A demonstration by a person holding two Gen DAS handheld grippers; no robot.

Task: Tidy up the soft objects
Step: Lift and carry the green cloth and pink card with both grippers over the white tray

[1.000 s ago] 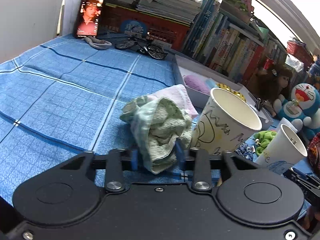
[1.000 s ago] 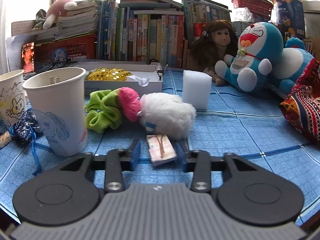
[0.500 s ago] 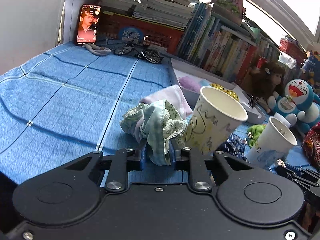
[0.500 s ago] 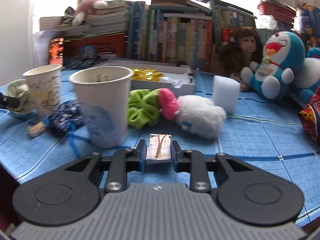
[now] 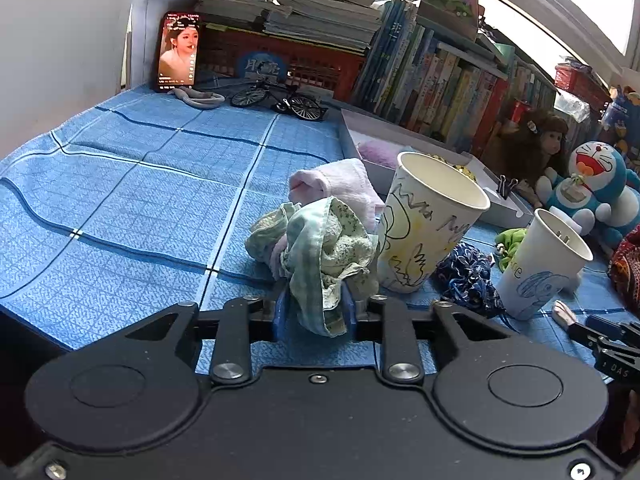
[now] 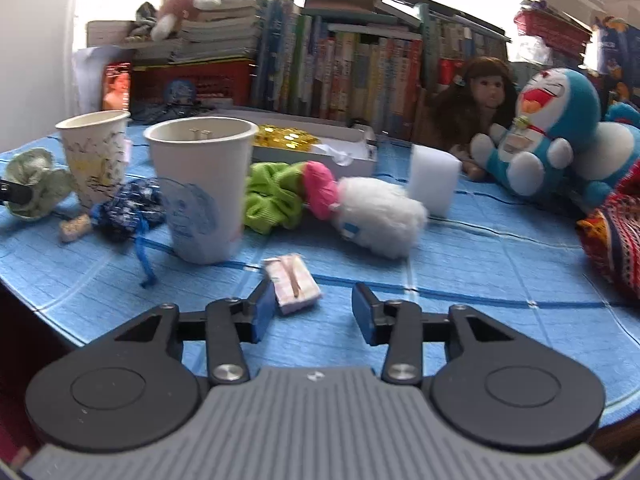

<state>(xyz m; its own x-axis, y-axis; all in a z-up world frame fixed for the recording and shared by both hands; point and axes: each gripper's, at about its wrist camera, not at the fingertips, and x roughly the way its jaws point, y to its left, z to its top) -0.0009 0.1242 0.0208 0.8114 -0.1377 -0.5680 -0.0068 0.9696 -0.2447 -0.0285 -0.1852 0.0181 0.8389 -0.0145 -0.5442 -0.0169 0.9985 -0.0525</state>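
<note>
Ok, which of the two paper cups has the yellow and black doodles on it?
The doodled cup beside the green cloth between the left gripper fingers; the other cup carries a blue drawing.

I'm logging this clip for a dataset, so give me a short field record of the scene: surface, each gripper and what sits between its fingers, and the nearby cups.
surface: blue checked cloth
left gripper: jaws opening, green cloth bunched between the pads
right gripper: jaws opening, small pink packet lies against one pad only, clear of the other
cups: doodled paper cup upright beside the green cloth; white paper cup upright behind the packet
other soft items: green scrunchie, white plush
</note>
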